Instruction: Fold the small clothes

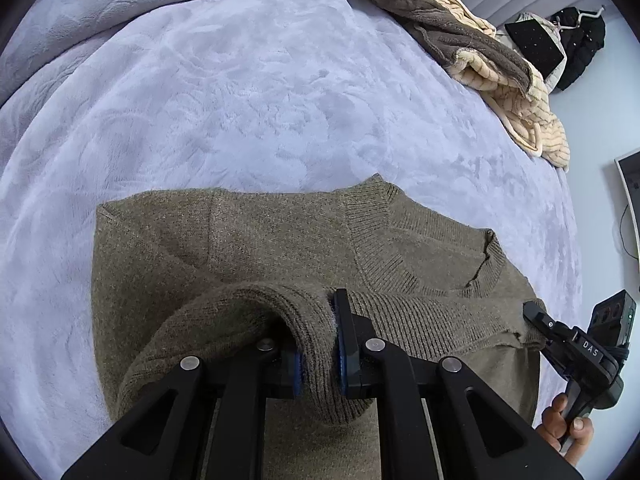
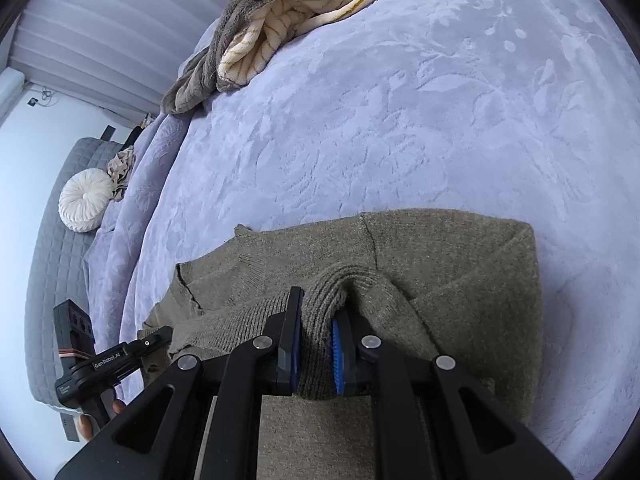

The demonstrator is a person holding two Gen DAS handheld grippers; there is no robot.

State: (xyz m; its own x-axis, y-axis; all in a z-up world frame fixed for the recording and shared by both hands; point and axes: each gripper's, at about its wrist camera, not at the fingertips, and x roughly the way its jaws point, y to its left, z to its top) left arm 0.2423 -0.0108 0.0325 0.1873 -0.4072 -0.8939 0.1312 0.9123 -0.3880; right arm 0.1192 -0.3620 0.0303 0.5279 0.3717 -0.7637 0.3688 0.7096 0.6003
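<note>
home bedroom: plush lilac bedspread [image 1: 248,92], round cushion [image 2: 85,200]

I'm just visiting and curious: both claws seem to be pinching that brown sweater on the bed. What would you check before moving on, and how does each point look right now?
1. Left claw pinching the olive sweater: ok, ribbed knit is clamped between its pads.
2. Right claw pinching the sweater: ok, a bunched fold sits between its pads.
3. Far side lying flat on the lilac bedspread: ok.
4. Landing area ahead: ok, the beige-and-grey blanket lies well away.
5. Both grips catching the same layers: cannot tell.
6. Collar smooth: not ok, one edge is puckered.
</note>
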